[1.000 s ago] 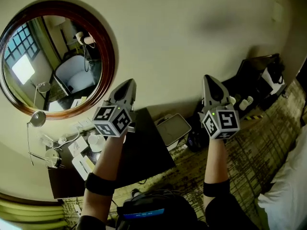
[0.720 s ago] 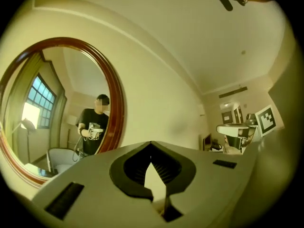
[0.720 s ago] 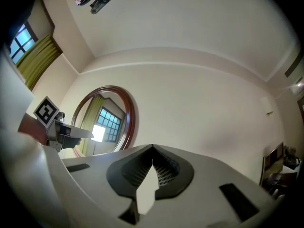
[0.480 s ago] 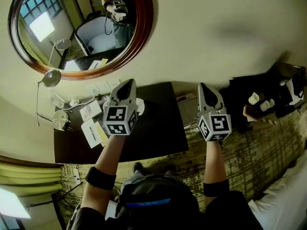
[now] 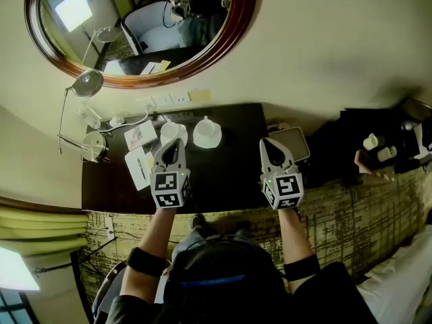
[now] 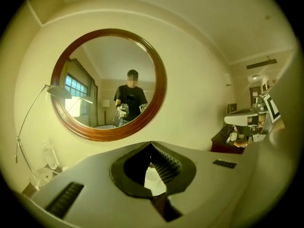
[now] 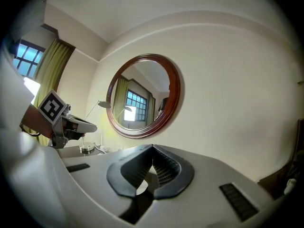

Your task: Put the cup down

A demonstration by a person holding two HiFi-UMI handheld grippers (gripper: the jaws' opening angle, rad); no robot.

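Observation:
Two white cups on saucers, one at left and one at right, stand at the back of the dark desk. My left gripper hovers over the desk just in front of the left cup, jaws shut and empty. A white cup shows through the hollow behind the left gripper tips. My right gripper is level with it near the desk's right end, also shut with nothing in it. The right gripper points at the wall under the mirror.
A round wood-framed mirror hangs above the desk. A desk lamp, a glass and papers fill the desk's left end. A grey tray lies off the right end, beside a dark cabinet with small bottles. Patterned carpet lies below.
Both grippers have come down from in front of the wall to just above the desk. The desk and both cups now lie in full view ahead of them.

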